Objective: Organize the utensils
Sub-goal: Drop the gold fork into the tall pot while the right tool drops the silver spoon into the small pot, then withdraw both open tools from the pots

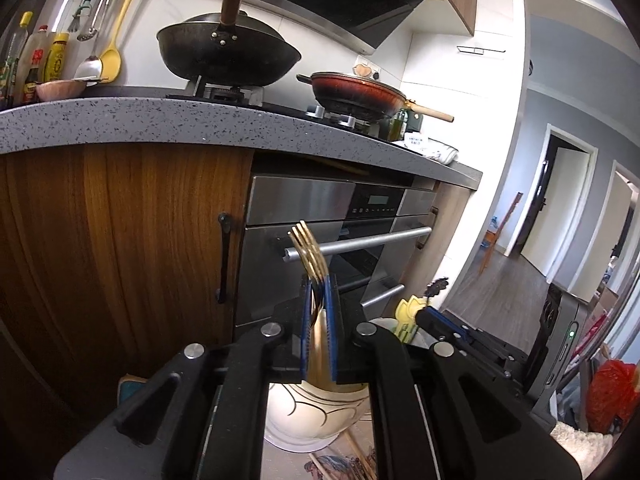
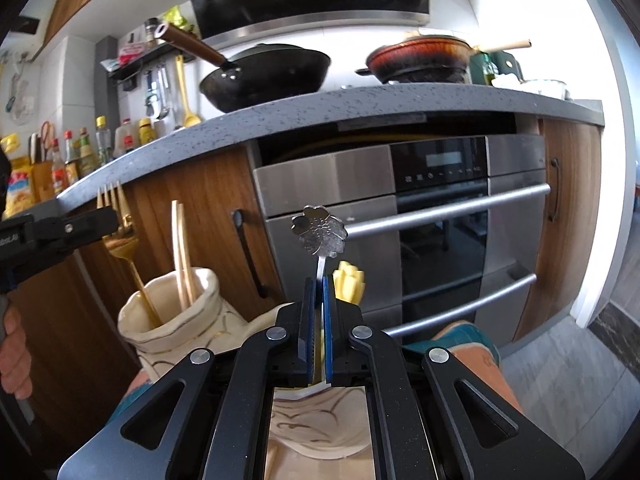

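Note:
My left gripper is shut on a gold fork, tines up, above a cream ceramic vase. In the right wrist view that gripper holds the fork with its handle down in a cream vase that also holds wooden chopsticks. My right gripper is shut on a silver flower-shaped spoon, held upright over a second cream vase. A yellow utensil stands behind it. The right gripper's tip shows in the left wrist view.
A speckled grey counter carries a black wok and a red pan. A steel oven with bar handles faces me. Bottles line the left counter. A wooden cabinet is on the left.

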A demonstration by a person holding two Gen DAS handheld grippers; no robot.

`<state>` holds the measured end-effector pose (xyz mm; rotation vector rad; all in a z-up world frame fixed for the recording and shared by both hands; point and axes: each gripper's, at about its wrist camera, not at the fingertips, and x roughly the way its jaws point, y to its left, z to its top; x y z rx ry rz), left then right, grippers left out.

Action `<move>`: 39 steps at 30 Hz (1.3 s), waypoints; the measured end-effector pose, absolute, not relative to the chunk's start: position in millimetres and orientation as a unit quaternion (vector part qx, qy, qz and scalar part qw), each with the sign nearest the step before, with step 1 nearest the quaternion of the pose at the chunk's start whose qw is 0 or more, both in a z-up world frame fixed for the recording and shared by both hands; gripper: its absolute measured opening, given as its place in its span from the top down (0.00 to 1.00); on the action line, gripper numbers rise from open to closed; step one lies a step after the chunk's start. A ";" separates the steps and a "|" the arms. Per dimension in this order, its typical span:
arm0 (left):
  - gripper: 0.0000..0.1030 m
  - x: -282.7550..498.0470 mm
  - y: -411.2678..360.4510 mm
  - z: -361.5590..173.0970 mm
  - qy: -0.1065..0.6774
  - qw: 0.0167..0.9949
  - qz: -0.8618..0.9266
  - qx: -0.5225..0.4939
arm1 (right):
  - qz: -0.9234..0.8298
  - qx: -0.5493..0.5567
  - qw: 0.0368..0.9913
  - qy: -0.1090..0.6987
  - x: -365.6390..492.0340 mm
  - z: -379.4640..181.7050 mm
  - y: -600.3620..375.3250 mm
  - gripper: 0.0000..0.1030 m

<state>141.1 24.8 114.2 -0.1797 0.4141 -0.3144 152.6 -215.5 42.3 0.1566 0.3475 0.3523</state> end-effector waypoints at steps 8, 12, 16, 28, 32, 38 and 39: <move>0.78 137.3 31.2 119.1 0.201 0.965 -0.144 -0.091 | 0.170 0.095 0.965 0.177 150.2 45.0 -226.7 0.71; 0.51 132.0 33.6 120.2 0.198 0.967 -0.136 -0.088 | 0.167 0.101 0.965 0.175 142.2 50.9 -232.9 0.57; 0.22 124.2 37.9 117.6 0.205 0.968 -0.121 -0.083 | 0.169 0.101 0.965 0.174 130.5 57.4 -238.3 0.34; 0.06 87.4 46.2 91.8 0.242 0.964 -0.095 -0.047 | 0.192 0.065 0.959 0.200 81.2 51.7 -244.0 0.07; 0.06 76.5 46.9 77.4 0.253 0.963 -0.084 -0.034 | 0.193 0.052 0.954 0.225 71.4 42.9 -241.1 0.06; 0.06 66.8 46.5 54.6 0.290 0.953 -0.086 -0.034 | 0.203 0.018 0.947 0.250 58.0 27.4 -231.4 0.06; 0.06 64.9 46.5 51.3 0.294 0.951 -0.088 -0.033 | 0.203 0.012 0.945 0.256 56.2 23.6 -229.3 0.06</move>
